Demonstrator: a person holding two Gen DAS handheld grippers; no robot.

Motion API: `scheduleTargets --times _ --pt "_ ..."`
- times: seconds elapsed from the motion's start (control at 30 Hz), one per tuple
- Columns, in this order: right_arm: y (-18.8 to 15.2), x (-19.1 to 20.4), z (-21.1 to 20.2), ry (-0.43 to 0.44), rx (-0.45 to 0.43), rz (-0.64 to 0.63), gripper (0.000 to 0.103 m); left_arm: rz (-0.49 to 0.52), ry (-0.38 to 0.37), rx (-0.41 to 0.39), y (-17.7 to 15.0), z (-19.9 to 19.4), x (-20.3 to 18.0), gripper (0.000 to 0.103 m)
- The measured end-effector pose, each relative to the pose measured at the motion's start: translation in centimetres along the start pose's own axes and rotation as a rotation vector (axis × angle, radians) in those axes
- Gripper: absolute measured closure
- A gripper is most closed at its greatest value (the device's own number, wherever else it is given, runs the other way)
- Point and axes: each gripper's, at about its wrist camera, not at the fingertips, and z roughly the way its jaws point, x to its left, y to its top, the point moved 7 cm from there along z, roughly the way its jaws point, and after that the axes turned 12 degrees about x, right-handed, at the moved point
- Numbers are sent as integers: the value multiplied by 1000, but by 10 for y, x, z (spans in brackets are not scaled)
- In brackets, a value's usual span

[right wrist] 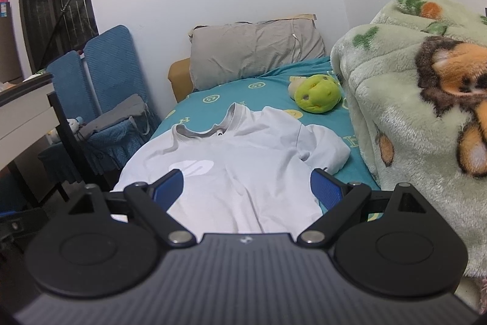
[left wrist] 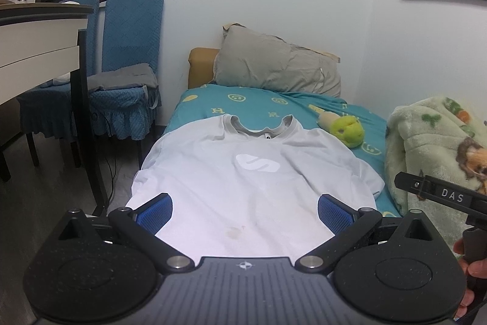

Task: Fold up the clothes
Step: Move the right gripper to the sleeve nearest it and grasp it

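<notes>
While both tools are hovering over the near end of the bed (left wrist: pixel 194 102), the white shirt (left wrist: pixel 243 191) is lying flat, face up on the teal sheet, collar pointing toward the grey pillow (left wrist: pixel 274 66). Left tool (left wrist: pixel 245 210) is sitting spread wide, blue pads (left wrist: pixel 158 210) gripping nothing. Right tool (right wrist: pixel 246 188) is likewise spread, nothing between its pads (right wrist: pixel 325 188). The shirt's far sleeve is bunching up near the green plush toy (right wrist: pixel 316 95). A fleece blanket (right wrist: pixel 411 111) is piling up just beside the shirt. Blue chairs (left wrist: pixel 127 51) are standing next to the desk (left wrist: pixel 39 32).
</notes>
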Motion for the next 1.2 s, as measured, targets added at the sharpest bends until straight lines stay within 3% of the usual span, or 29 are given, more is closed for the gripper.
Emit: scheduleTargets --times 0.8,1.0,1.2 --pt "7 -14 42 1 36 45 11 -68 -1 3 2 4 3 0" --pt "12 -36 62 9 50 149 11 -85 1 27 0 12 0 0" --pt "17 -82 101 135 55 500 10 -99 1 54 -4 23 1 0"
